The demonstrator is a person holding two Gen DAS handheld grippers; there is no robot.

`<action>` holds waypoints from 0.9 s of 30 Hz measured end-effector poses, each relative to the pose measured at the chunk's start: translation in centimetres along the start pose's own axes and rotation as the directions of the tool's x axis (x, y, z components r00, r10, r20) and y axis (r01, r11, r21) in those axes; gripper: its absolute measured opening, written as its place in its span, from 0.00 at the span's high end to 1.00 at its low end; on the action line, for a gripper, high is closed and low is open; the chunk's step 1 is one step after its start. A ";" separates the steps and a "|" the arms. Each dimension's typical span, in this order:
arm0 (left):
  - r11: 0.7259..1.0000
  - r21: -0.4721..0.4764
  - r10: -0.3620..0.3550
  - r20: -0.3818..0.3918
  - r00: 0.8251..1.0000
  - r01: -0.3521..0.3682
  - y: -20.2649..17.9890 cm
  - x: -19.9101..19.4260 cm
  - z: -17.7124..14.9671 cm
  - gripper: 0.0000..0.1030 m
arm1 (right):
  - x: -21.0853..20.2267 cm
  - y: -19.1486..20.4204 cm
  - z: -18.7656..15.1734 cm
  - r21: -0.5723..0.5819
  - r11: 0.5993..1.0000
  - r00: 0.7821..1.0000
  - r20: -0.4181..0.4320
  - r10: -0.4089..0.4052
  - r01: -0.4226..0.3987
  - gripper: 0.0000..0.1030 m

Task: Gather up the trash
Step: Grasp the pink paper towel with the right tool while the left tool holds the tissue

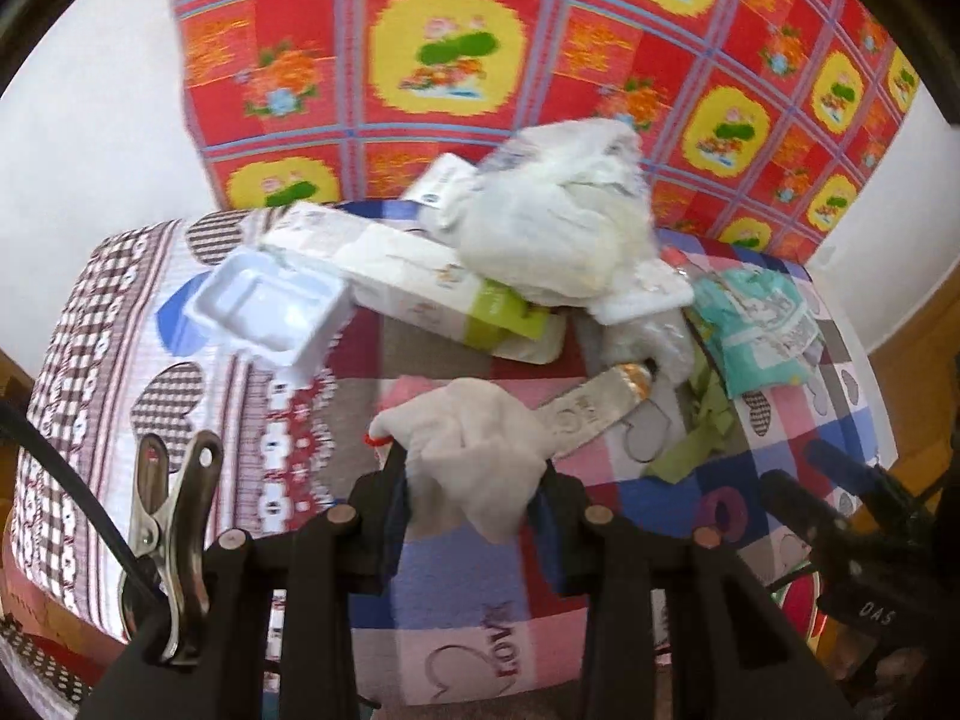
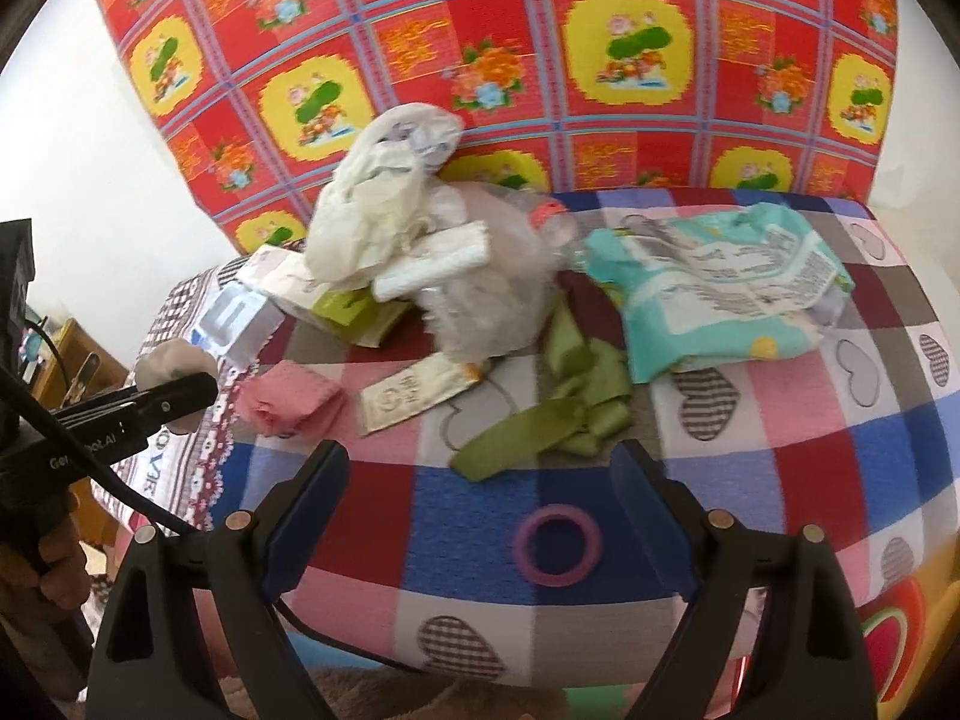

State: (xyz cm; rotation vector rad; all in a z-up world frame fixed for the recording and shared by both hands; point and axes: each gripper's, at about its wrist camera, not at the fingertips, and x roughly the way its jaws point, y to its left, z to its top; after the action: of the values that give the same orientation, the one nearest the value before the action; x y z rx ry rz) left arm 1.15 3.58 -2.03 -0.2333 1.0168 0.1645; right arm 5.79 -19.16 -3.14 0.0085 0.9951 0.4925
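My left gripper point(image 1: 471, 480) is shut on a crumpled white tissue point(image 1: 474, 456), lifted over the patchwork blanket point(image 1: 456, 588). From the right wrist it shows at the left edge as the left gripper point(image 2: 180, 396) with the tissue point(image 2: 171, 363) in its tips. My right gripper point(image 2: 480, 510) stands open above a purple ring point(image 2: 558, 546), touching nothing. Beyond lie green ribbon point(image 2: 552, 414), a flattened tube point(image 2: 414, 396), a pink cloth point(image 2: 294, 402), a teal wrapper point(image 2: 720, 300), a clear bag point(image 2: 498, 294) and a white crumpled bag point(image 2: 372, 216).
A white plastic tray point(image 1: 264, 312) and a green-labelled wipes pack point(image 1: 444, 294) lie at the pile's left. A red flowered mat point(image 2: 540, 60) stands upright behind. A metal clip point(image 1: 174, 510) and a black cable hang by my left gripper. A hand point(image 2: 48, 570) grips its handle.
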 end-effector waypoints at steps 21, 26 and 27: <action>0.990 -0.118 0.074 -0.057 0.996 -0.081 10.8 0.4 -1.5 0.64 | 7.2 11.4 2.5 -0.307 0.944 0.989 -0.123 0.085 -0.119 0.11; 0.986 -0.148 0.069 -0.067 0.995 -0.079 12.7 0.6 -1.9 0.64 | 9.9 13.2 2.6 -0.377 0.918 0.982 -0.180 0.059 -0.124 0.11; 0.985 -0.152 0.068 -0.069 0.995 -0.078 13.0 0.7 -1.9 0.64 | 10.4 13.3 2.6 -0.384 0.915 0.980 -0.190 0.053 -0.124 0.11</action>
State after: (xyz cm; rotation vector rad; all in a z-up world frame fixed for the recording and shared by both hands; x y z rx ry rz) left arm -3.19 15.57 -5.10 -0.3442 1.0776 0.3052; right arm 7.26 -2.59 -6.96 -0.3595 1.0562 0.7828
